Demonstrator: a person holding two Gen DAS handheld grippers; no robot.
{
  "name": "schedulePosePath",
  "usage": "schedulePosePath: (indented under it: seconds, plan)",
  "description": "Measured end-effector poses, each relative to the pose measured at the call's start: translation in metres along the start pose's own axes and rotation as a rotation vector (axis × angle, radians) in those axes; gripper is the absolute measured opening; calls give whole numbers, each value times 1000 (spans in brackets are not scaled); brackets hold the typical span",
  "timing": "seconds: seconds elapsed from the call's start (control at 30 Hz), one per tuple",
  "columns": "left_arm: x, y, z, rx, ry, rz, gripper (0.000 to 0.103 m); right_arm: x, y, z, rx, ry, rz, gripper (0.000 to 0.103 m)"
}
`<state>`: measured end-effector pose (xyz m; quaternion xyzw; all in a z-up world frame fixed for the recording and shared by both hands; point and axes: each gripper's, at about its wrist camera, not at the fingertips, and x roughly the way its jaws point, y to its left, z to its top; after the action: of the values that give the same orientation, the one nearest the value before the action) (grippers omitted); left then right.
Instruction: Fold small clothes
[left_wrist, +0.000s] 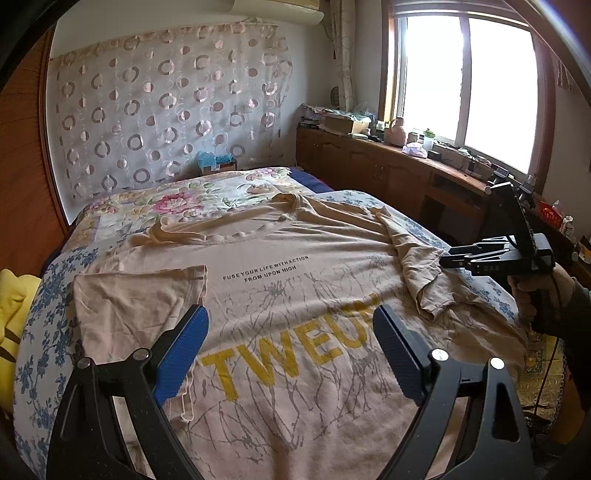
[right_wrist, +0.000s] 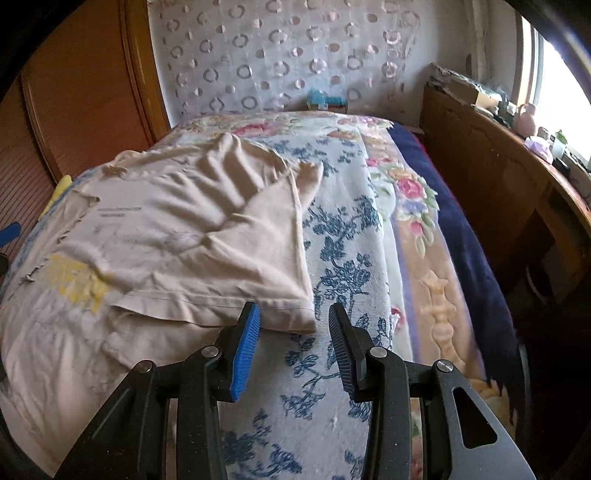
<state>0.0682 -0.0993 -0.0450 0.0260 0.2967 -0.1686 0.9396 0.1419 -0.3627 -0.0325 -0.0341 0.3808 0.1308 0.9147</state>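
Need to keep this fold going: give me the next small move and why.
Probably reach the left gripper to the shirt's lower hem. Both sleeves, left and right sleeve, already lie folded inward, and the right gripper is open beside its sleeve.

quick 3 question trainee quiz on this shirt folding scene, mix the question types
1. True or false: the left gripper is clamped on the beige t-shirt.
2. The sleeve by the right gripper is: A) folded over onto the shirt B) spread flat outward C) hanging off the bed.
3. What colour is the large word printed on the shirt?

Key
1. False; its jaws stand wide open above the print.
2. A; the sleeve lies folded inward, and the right jaws are open at its corner.
3. Yellow.
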Motion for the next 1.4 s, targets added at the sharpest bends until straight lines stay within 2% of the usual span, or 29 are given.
schedulePosePath:
  seconds: [0.37, 0.43, 0.53, 0.73, 0.9, 1.1, 1.23, 1.3, 1.37, 1.4]
  plan:
    - [0, 4, -5, -13, 4, 3, 91, -7, 4, -1, -43, -9, -21, 39]
    - [0, 4, -4, -13, 3, 3, 91, -8, 8, -2, -63, -8, 3, 21]
    - [0, 5, -4, -12, 3, 3, 91, -7, 18, 1, -123, 18, 10, 4]
    - [0, 9, -7, -22, 2, 8, 91, -18, 38, 23, -184, -24, 26, 4]
    - [-1, 16, -10, -40, -3, 13, 91, -24, 72, 53, -243, -67, 108, 4]
    - [-1, 21, -12, -55, -2, 21, 91, -2, 107, 85, -296, -47, 169, 4]
    - [-2, 23, -12, -60, 0, 22, 91, 9, 115, 99, -290, -48, 208, 4]
    - [-2, 23, -12, -58, 0, 23, 91, 13, 113, 102, -285, -55, 198, 5]
    - [-2, 23, -12, -60, -1, 22, 91, 15, 106, 101, -279, -52, 188, 24]
    - [-2, 23, -12, -60, -1, 22, 91, 15, 104, 101, -271, -52, 188, 40]
